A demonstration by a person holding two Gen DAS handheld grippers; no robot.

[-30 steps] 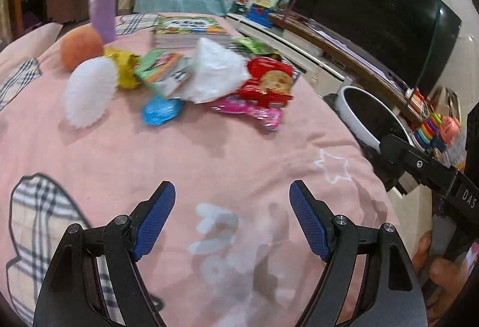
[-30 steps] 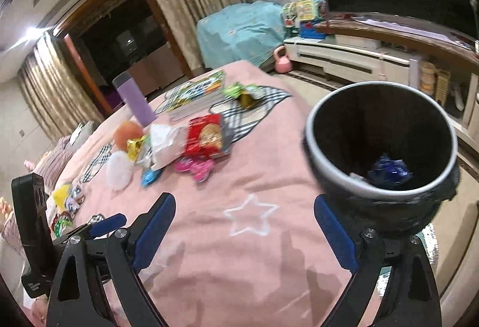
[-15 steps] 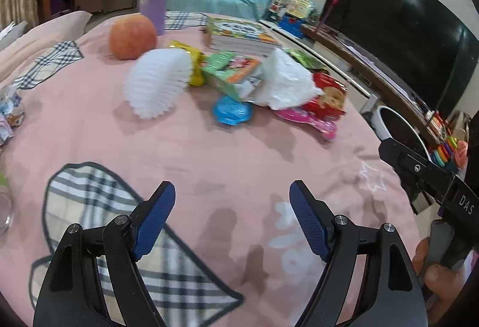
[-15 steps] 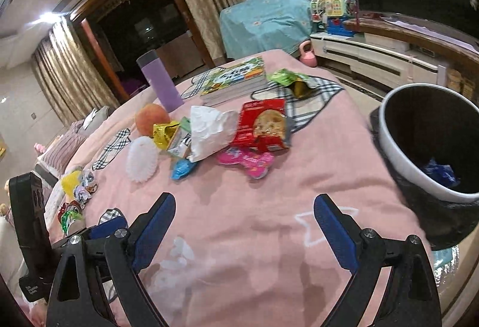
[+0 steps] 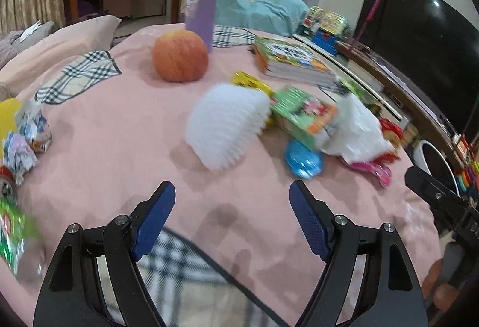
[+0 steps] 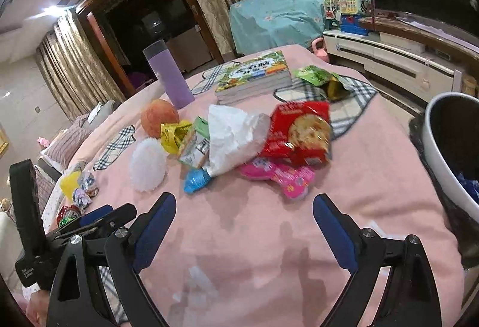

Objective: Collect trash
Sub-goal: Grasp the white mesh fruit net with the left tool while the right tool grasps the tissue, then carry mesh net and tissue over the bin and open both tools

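Note:
A pile of trash lies mid-table on the pink cloth: a white foam fruit net (image 5: 227,126) (image 6: 148,168), a blue wrapper (image 5: 303,159) (image 6: 196,178), a white plastic bag (image 6: 232,138), a red snack packet (image 6: 302,132), a pink wrapper (image 6: 281,175), a green carton (image 5: 302,114) and a yellow wrapper (image 6: 175,135). The white-rimmed trash bin (image 6: 449,147) stands off the table's right edge with blue trash inside. My left gripper (image 5: 232,201) is open and empty, short of the foam net. My right gripper (image 6: 244,210) is open and empty, just before the pink wrapper.
An apple (image 5: 179,56), a purple bottle (image 5: 199,5) and a stack of books (image 6: 254,77) stand behind the pile. More crumpled wrappers (image 5: 21,141) lie at the table's left edge. A green packet (image 6: 321,80) lies at the far right. A TV cabinet runs along the right wall.
Both grippers swung left, away from the bin and toward the trash pile. The left view now reaches the wrappers at the table's left edge. Both stayed open and empty.

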